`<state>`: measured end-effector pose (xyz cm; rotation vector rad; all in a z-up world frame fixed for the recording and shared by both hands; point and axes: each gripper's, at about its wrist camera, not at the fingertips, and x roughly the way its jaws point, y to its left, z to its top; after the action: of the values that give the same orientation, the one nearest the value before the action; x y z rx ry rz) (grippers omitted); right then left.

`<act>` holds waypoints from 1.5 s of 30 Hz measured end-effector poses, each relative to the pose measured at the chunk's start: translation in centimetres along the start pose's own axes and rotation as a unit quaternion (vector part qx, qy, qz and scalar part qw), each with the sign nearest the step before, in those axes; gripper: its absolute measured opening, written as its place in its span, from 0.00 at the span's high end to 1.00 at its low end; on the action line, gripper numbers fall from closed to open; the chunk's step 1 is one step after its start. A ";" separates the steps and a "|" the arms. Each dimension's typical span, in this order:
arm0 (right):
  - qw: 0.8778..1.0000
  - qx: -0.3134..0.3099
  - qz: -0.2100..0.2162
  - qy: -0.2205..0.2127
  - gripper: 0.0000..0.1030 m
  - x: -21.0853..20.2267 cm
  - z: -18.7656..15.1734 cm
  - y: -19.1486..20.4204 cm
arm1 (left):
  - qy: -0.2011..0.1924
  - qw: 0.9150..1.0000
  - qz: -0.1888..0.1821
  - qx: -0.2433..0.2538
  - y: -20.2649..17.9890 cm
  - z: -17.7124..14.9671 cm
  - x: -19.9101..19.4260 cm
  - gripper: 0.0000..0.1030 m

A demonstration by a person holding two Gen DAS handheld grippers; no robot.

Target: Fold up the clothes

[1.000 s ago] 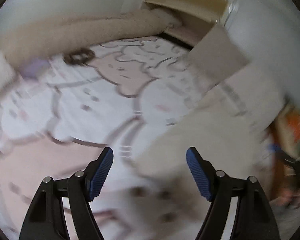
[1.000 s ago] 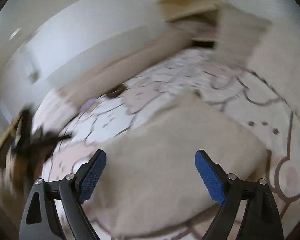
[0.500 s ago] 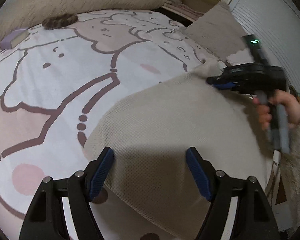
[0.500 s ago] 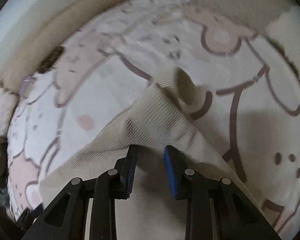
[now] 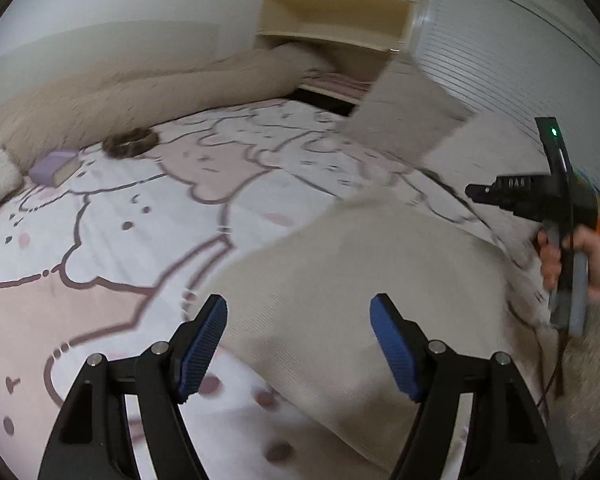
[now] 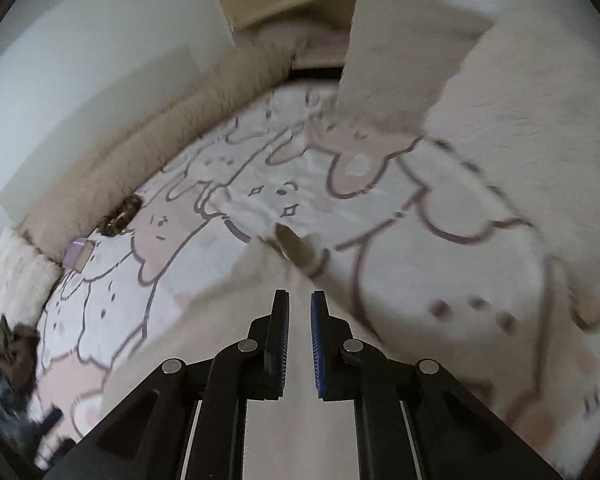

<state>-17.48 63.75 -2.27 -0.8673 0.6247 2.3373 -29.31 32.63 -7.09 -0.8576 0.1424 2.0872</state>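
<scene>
Narrowed from wide apart, the right gripper (image 6: 300, 312) is being pinched onto the beige garment (image 5: 360, 280) while the left gripper (image 5: 298, 344), jaws closing slightly, is being kept spread above it.

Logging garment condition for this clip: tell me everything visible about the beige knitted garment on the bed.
The beige garment is a fine waffle-like knit, pale cream and soft-looking. It lies spread on the cartoon-print bedsheet, one corner nearest the left gripper, whose open jaws do not grip it. The right gripper is shut on a fold of it. A tubular sleeve or cuff opening sticks up beyond that gripper. Motion blur hides finer detail.
</scene>
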 end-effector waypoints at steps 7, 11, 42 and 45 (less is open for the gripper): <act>0.993 0.041 -0.091 0.070 0.92 3.6 -6.6 -5.9 | 0.071 0.997 0.005 0.020 -4.8 -6.8 2.5 0.27; 0.989 0.097 -0.088 0.066 0.92 4.6 -6.7 -8.6 | 0.092 0.995 0.015 -0.027 -3.5 -9.1 3.6 0.27; 0.985 -0.161 0.017 -0.059 0.00 -20.0 -19.0 9.7 | -0.043 0.970 0.191 -0.146 -3.0 -15.4 -21.4 0.00; 0.982 -0.181 0.009 -0.059 0.00 -21.9 -20.2 10.1 | -0.059 0.964 0.217 -0.140 -3.3 -16.1 -24.1 0.00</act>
<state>-1.42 36.98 1.45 -0.8701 0.1587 2.5392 -8.66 12.27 -3.66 -0.9275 -0.0366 2.6086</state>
